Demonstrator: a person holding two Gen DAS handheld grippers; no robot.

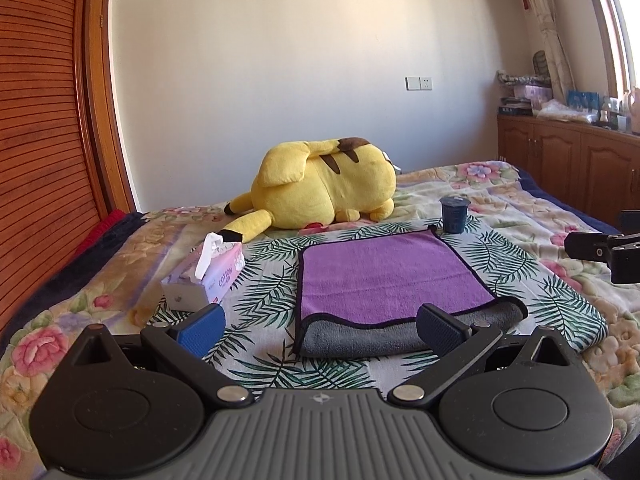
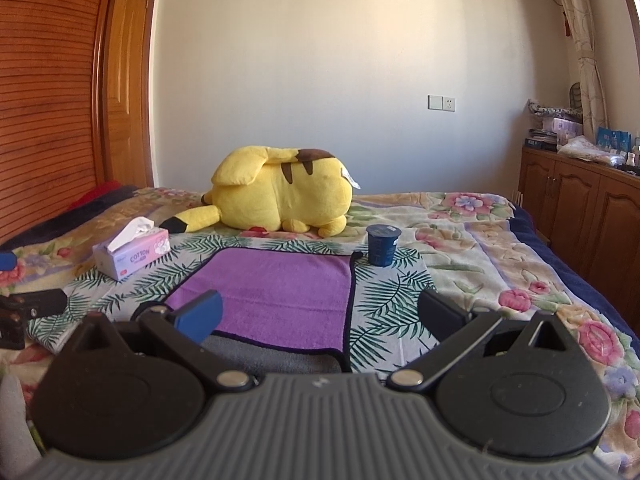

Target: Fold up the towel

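A purple towel (image 1: 384, 276) with black trim and a grey underside lies flat on the bed; its near part is folded so a grey band (image 1: 360, 340) shows along the front. It also shows in the right wrist view (image 2: 280, 292). My left gripper (image 1: 320, 326) is open and empty, just above the towel's near edge. My right gripper (image 2: 320, 314) is open and empty over the towel's near right corner. The right gripper's fingers (image 1: 600, 248) show at the right edge of the left wrist view.
A yellow plush toy (image 1: 324, 188) lies beyond the towel. A dark blue cup (image 1: 454, 214) stands at its far right corner. A pink tissue box (image 1: 208, 276) sits to its left. Wooden cabinets (image 2: 580, 208) line the right wall.
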